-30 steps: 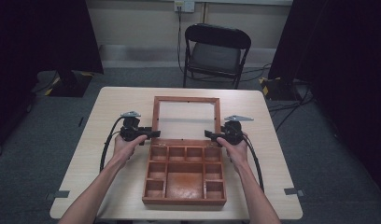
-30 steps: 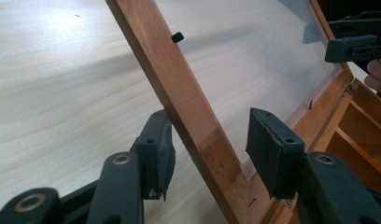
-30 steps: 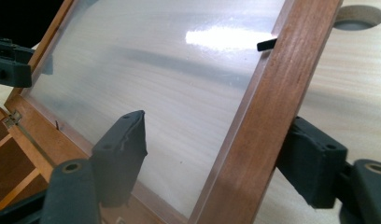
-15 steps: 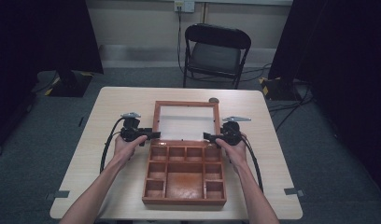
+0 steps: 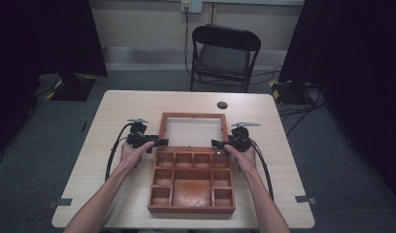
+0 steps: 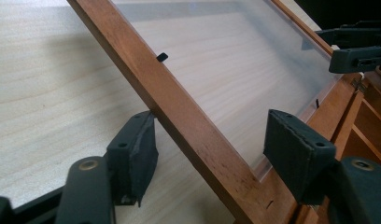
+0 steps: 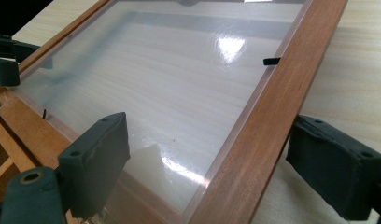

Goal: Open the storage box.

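A brown wooden box (image 5: 191, 209) with several compartments sits at the table's near middle. Its glass-paned lid (image 5: 192, 115) stands open, tilted back from the hinge side. My left gripper (image 5: 161, 142) is at the lid's left rail close to the hinge. In the left gripper view the gripper (image 6: 212, 135) is open and straddles that rail (image 6: 179, 107), the left pad (image 6: 137, 144) touching its outer edge. My right gripper (image 5: 216, 143) mirrors it on the right rail. In the right gripper view the gripper (image 7: 212, 140) is open around the rail (image 7: 268, 107).
The light wood table (image 5: 293, 160) has bare room left, right and behind the box. A dark round spot (image 5: 222, 105) lies just beyond the lid. A black folding chair (image 5: 225, 53) stands past the far edge, with dark curtains at both sides.
In the high view the lid's far edge has drawn closer to the box, uncovering the dark round spot. Both grippers have stayed at the lid's side rails.
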